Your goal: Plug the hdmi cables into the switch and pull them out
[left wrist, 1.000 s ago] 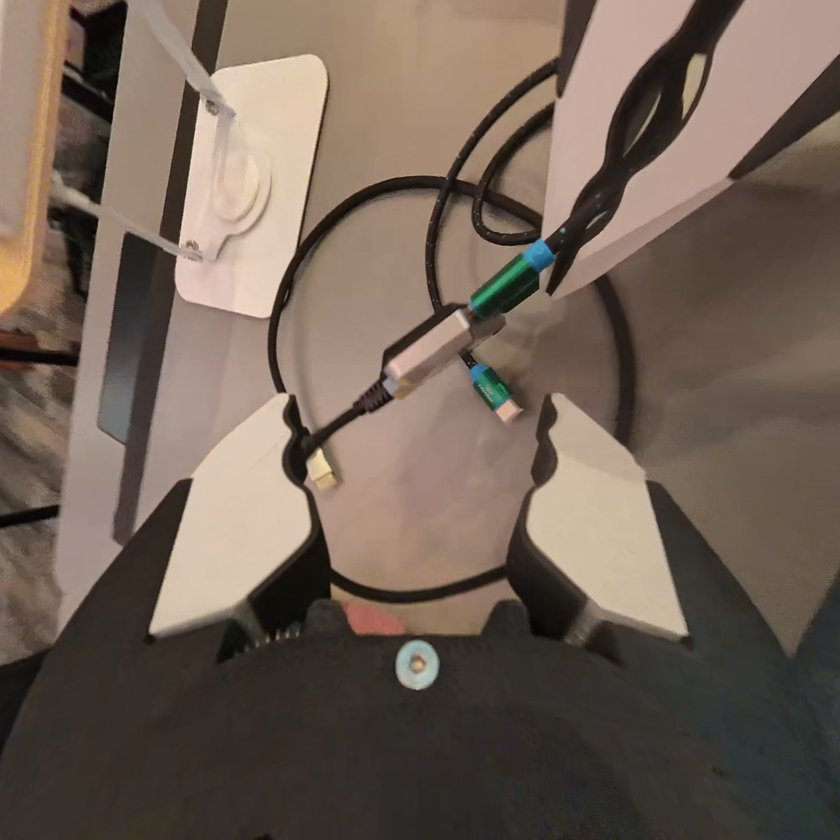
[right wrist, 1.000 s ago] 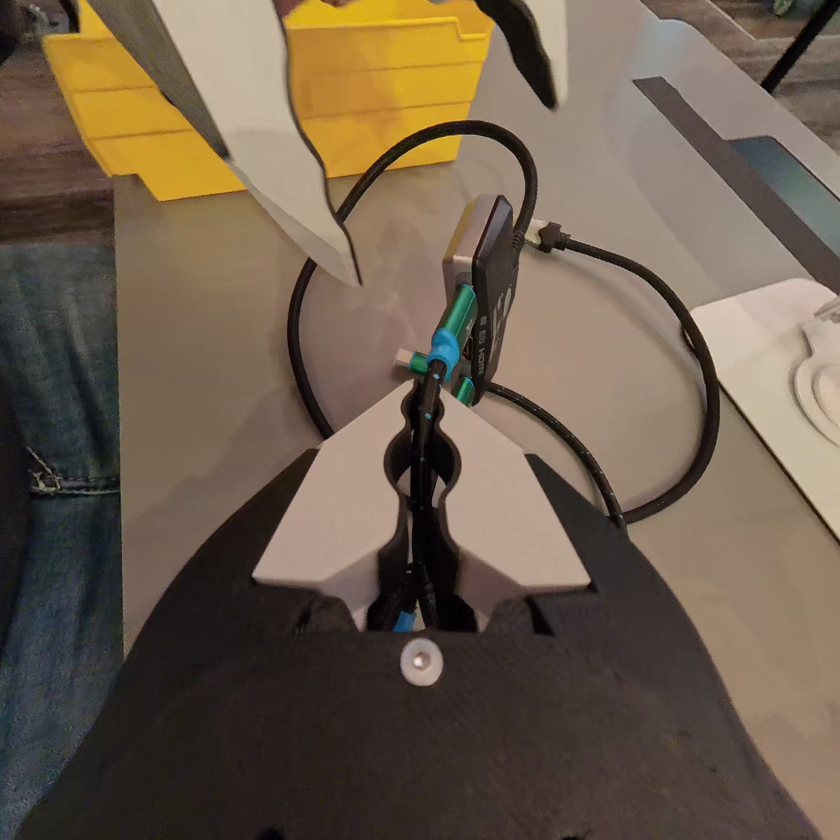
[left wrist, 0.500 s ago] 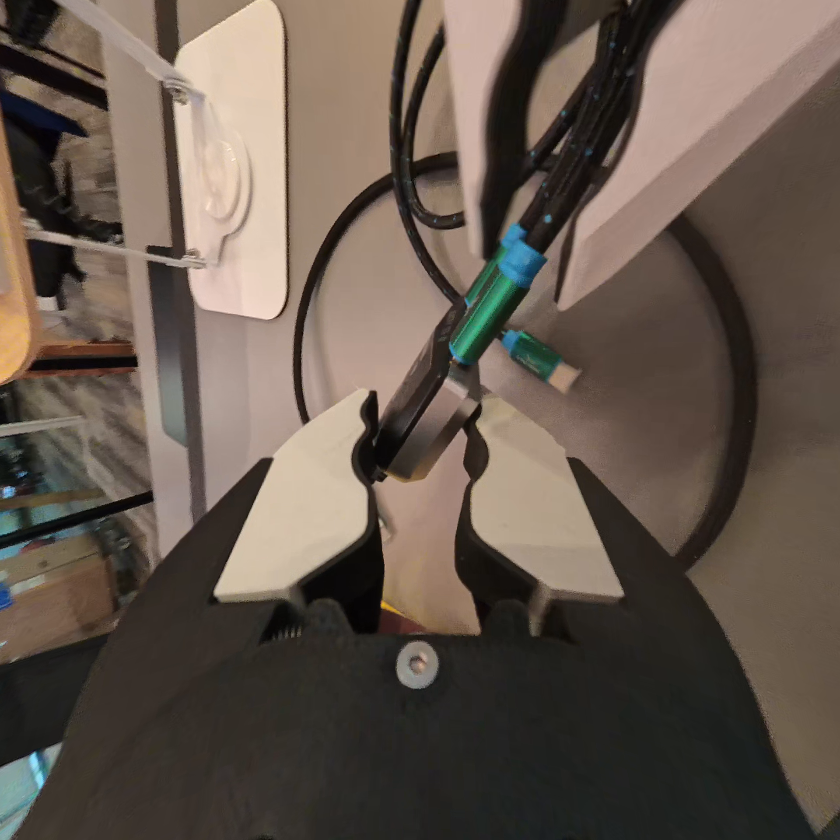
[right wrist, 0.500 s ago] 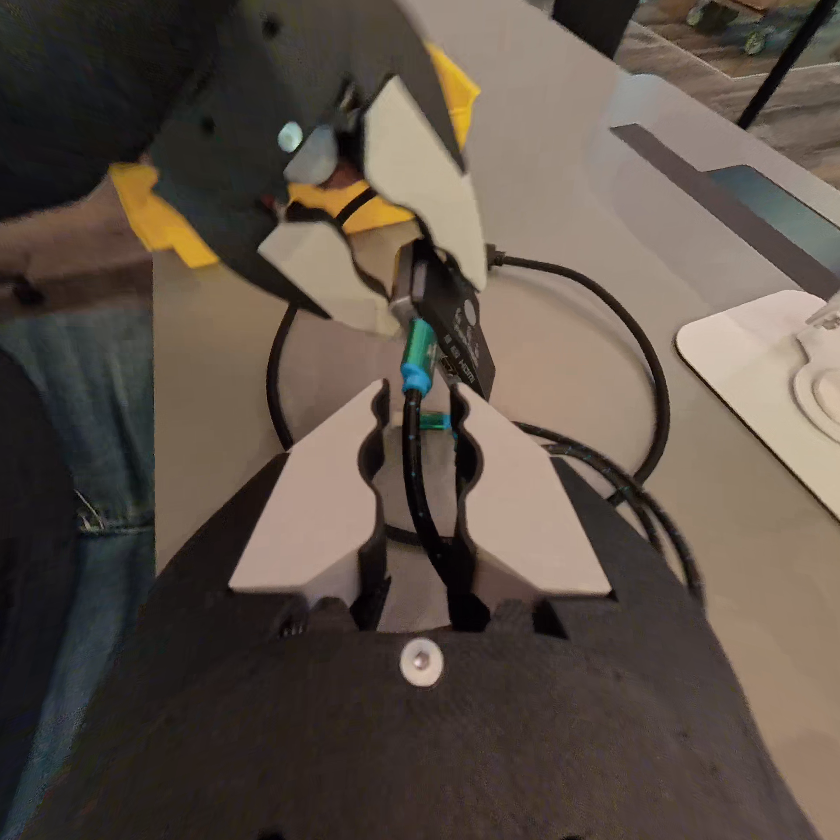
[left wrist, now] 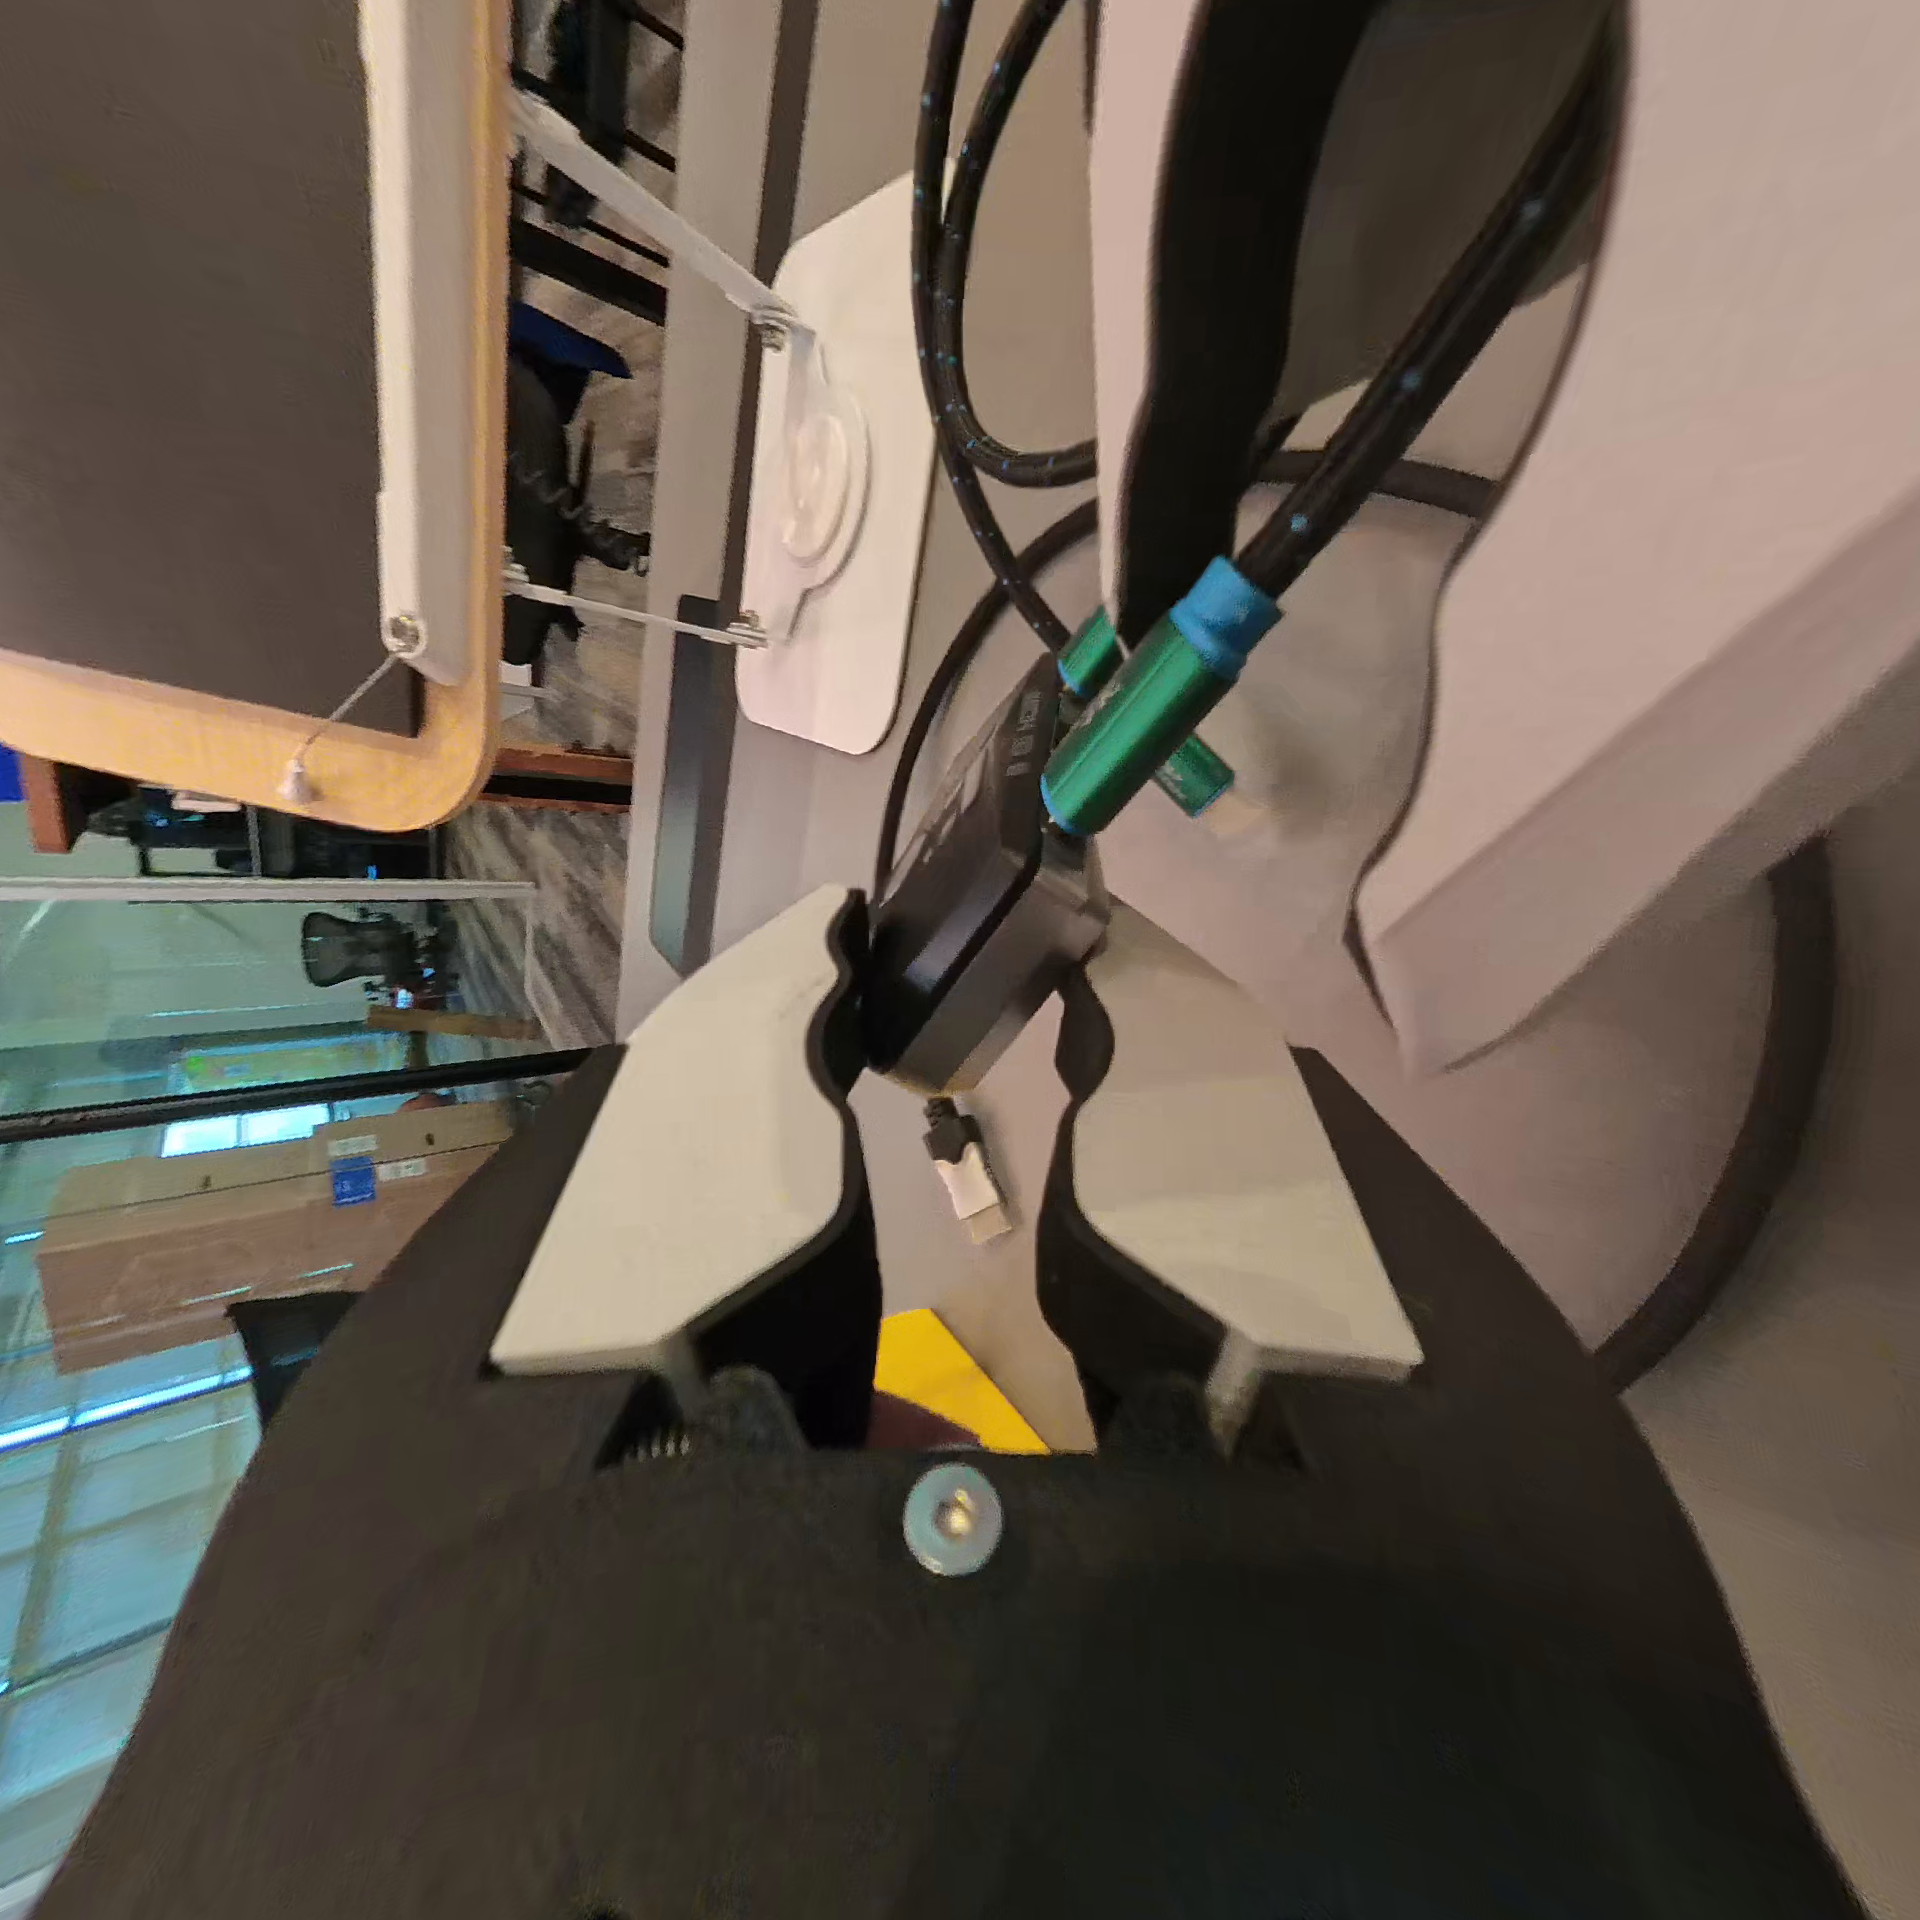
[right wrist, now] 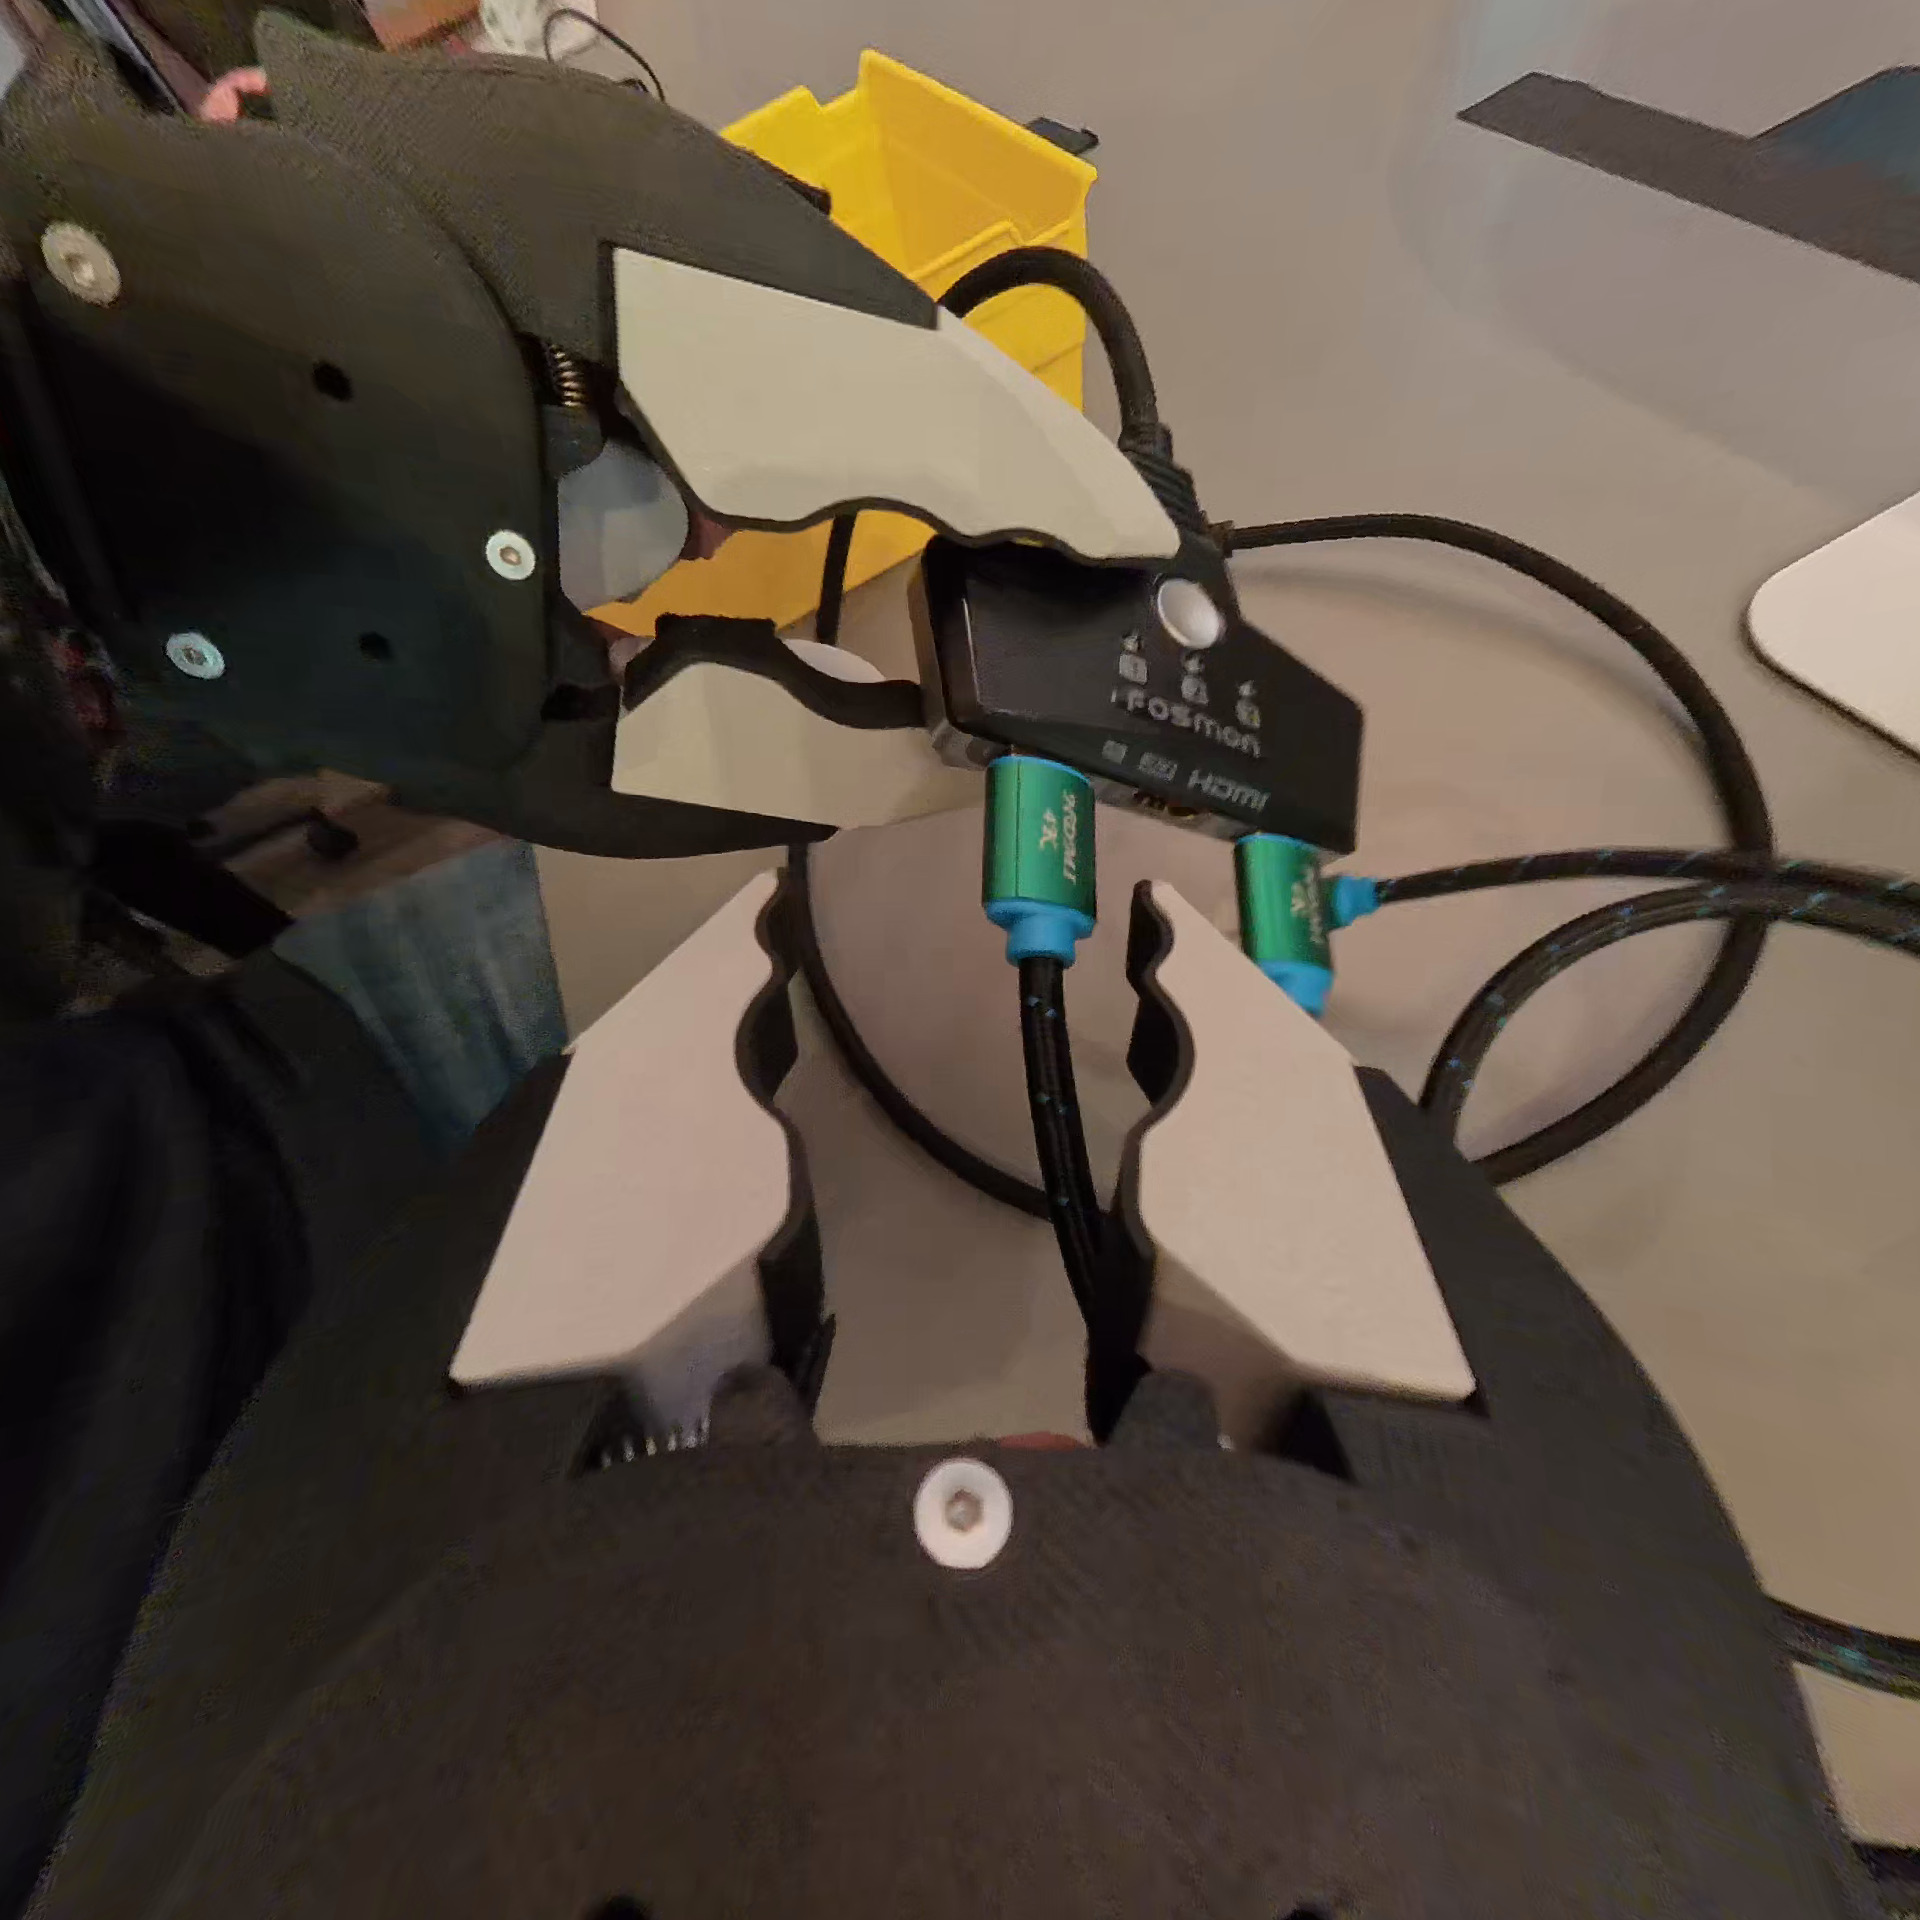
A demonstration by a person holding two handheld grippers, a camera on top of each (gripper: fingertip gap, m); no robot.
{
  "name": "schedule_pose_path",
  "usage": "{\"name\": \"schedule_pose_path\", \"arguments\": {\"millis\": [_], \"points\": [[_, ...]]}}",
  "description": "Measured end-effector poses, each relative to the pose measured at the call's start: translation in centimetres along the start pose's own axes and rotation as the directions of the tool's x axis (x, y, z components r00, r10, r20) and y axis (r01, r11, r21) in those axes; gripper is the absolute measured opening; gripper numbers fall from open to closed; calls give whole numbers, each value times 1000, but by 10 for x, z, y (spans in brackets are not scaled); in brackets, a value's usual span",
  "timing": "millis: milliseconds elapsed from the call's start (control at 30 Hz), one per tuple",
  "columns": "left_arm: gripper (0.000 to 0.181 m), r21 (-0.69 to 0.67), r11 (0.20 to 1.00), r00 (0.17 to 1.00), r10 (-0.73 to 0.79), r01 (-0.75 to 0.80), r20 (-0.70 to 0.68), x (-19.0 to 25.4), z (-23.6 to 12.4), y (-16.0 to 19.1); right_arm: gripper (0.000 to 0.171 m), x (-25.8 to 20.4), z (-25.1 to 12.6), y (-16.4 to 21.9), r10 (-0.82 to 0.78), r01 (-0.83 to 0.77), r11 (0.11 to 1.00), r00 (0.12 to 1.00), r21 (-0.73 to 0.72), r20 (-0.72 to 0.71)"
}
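Switch (right wrist: pixel 1132 686) clamped in left gripper (right wrist: pixel 1039 675), its plugged cable (right wrist: pixel 1055 1081) between right gripper's (right wrist: pixel 961 925) parted fingers.

The flat black rectangular HDMI switch (right wrist: pixel 1132 675) is held above the grey table (right wrist: pixel 1403 343), one end between the fingers of the left claw (right wrist: pixel 914 644). A green metal plug (right wrist: pixel 1037 836) enters the switch's near edge, with a second green plug (right wrist: pixel 1280 902) to its right. The first plug's braided black cable (right wrist: pixel 1060 1101) runs back between the right claw's (right wrist: pixel 961 914) fingers. A yellow plastic bin (right wrist: pixel 935 197) stands behind the switch, and a white flat pad (right wrist: pixel 1849 634) lies to its right.

Black textured gripper (right wrist: pixel 956 904) bodies, pale grey scalloped fingers (right wrist: pixel 665 1174), silver centre screws (right wrist: pixel 962 1513)
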State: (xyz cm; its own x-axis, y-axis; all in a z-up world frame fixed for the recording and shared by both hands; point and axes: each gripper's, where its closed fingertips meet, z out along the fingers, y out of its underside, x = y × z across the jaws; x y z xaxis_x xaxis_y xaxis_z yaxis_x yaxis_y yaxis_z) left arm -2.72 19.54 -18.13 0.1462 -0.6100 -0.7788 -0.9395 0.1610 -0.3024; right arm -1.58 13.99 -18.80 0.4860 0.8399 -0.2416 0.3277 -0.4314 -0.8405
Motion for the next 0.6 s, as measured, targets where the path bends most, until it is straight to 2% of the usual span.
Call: {"name": "schedule_pose_path", "arguments": {"millis": [67,133,300,367,433,533,600], "points": [[34,18,1000,998,-8,7,63,-7,-5,-3,61,-3,1,2,31,-31,1000,999,-8,25],[35,31,1000,993,-4,1,121,-10,-9,-6,52,-2,0,2,76,-77,997,996,6,35],[35,70,994,985,-91,82,144,-14,-14,-6,43,-4,-15,-24,173,-194,966,976,169,130],[35,77,992,982,-115,104,150,-14,-15,-6,34,-1,-18,-28,167,-184,961,981,206,100],[35,80,988,979,-143,133,142,-14,-15,-6,32,-1,-18,-28,104,-110,974,994,200,39],[35,94,979,973,-190,179,133,-17,-17,-6,38,-3,-13,-25,9,-3,989,999,146,-37],[35,101,975,968,-213,200,133,-18,-18,-6,35,-1,-9,-24,10,-1,988,998,153,-56]]}}
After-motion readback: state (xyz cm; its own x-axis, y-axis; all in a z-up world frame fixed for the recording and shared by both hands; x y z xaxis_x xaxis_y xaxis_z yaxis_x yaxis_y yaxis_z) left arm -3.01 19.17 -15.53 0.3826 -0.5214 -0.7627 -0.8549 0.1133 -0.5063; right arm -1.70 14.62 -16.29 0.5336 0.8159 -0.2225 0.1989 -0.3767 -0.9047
